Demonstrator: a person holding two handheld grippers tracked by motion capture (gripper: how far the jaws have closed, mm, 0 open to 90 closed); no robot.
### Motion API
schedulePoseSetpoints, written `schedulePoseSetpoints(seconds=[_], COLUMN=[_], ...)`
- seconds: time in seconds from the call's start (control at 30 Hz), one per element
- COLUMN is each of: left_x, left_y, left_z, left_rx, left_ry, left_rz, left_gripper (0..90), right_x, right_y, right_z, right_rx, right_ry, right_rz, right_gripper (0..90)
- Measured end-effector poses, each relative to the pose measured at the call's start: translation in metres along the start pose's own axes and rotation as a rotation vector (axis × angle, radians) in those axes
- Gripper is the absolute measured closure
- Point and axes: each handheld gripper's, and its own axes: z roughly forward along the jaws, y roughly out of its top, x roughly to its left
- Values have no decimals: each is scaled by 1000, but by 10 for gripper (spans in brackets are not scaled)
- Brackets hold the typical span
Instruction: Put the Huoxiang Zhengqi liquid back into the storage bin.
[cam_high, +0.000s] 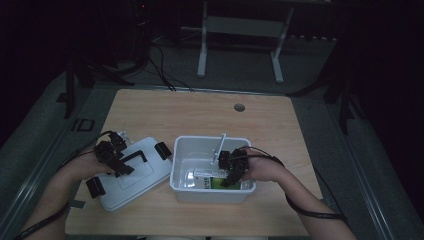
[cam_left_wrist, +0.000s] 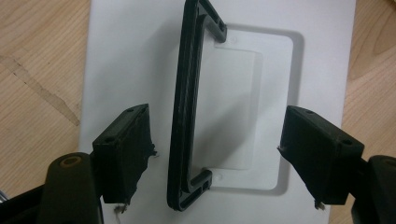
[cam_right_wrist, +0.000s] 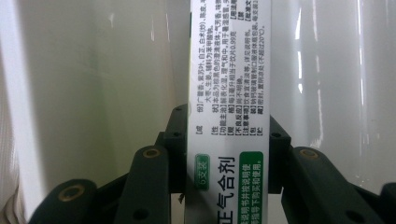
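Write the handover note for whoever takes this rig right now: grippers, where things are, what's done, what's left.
Left gripper: open, jaws either side of the black handle of the white lid, not touching it. The lid lies on the table left of the bin.
Right gripper: shut on the white-and-green box, down inside the white bin.
Done: lid off, box lowered into the bin.
Left, likely: release the box, withdraw, grip the handle and put the lid back on.
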Motion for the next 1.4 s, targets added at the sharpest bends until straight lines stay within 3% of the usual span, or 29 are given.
schedulePoseSetpoints(seconds=[0.7, 0.97, 1.2, 1.4], left_x=[0, -1, -1, -1], left_y=[0, 0, -2, 0], left_z=[-1, -2, -3, -3], left_rx=[1, 8, 6, 5], left_ry=[1, 6, 6, 5], left_rz=[1, 4, -4, -1], left_gripper=[251, 251, 251, 251], right_x=[0, 3, 4, 4], right_y=[3, 1, -3, -10], right_z=[1, -20, -41, -52], right_rx=[22, -33, -84, -90], right_ry=[5, 21, 7, -12], right_rz=[-15, -20, -9, -7], right_gripper=[608, 615, 628, 628])
